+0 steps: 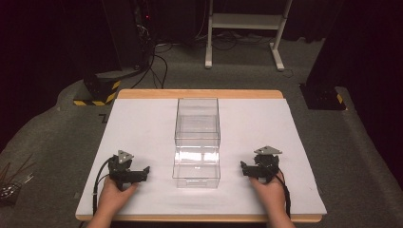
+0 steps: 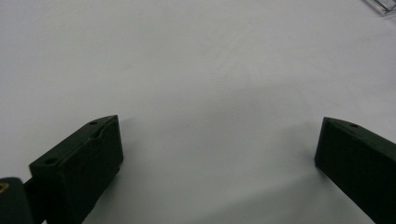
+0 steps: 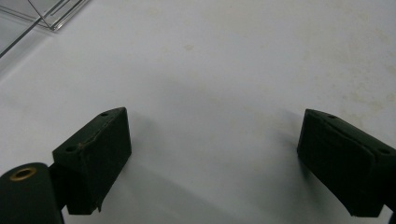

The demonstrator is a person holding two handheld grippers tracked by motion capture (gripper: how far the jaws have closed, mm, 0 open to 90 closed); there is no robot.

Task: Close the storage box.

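High view puts the clear plastic box point(image 1: 197, 142) mid-table point(image 1: 142, 123), untouched between your left hand-held gripper point(image 1: 145, 172) and right hand-held gripper point(image 1: 244, 167), both released and empty. Nothing seems started; next, likely close in on it.

Two clear, open-topped rectangular plastic boxes point(image 1: 197, 142) stand upright end to end in the middle of the white tabletop point(image 1: 138, 123); together they run from near its far edge toward its near edge; both look empty.
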